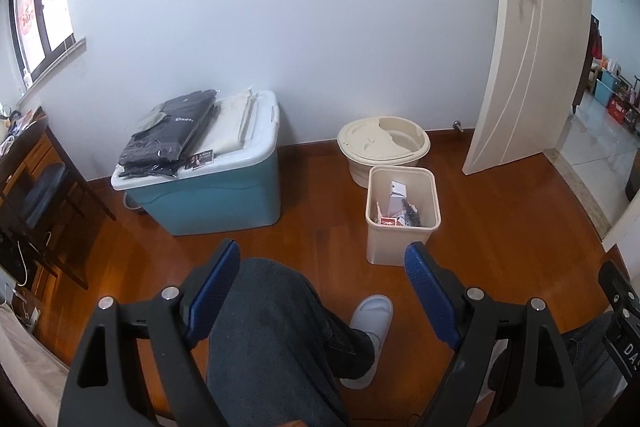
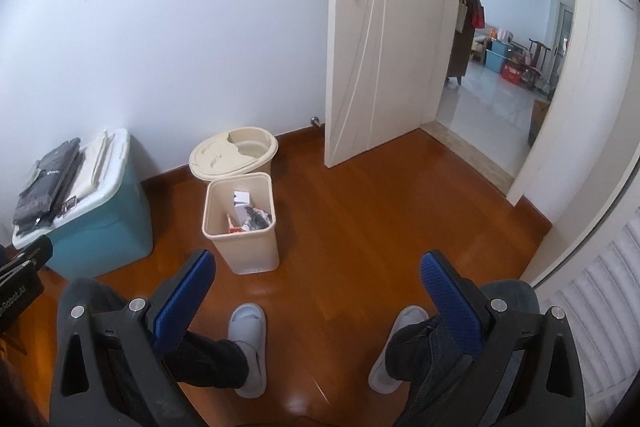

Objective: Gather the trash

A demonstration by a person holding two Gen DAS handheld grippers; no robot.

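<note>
Wooden floorboards run to a pale wall, with an open door on the right leading to a tiled room. I'm seated, knees and white slippers below both cameras. My left tool hangs over my left leg with its blue pads spread wide and nothing between them; my right tool is likewise wide apart and empty, aimed at the floor between my feet.

What I take to be the task's thing is the cream trash bin, standing upright on the floor just ahead, slightly right of centre in the left view and left of centre in the right view. It already holds rubbish: a white carton, a small red box and some dark crumpled material. I see no loose litter on the visible floor. Behind the bin, near or touching it, sits a round cream bucket with a partly open lid, and to the left a blue storage box with folded dark clothing on top.

I judge the bin to be thin, stiff plastic, light with so little inside, smooth and a bit slippery. If I must move it, pinching the rim wall at the near edge looks best, one pad inside and one outside. The cartons should be light and crushable, so a gentle squeeze across their narrow faces suits them.
</note>
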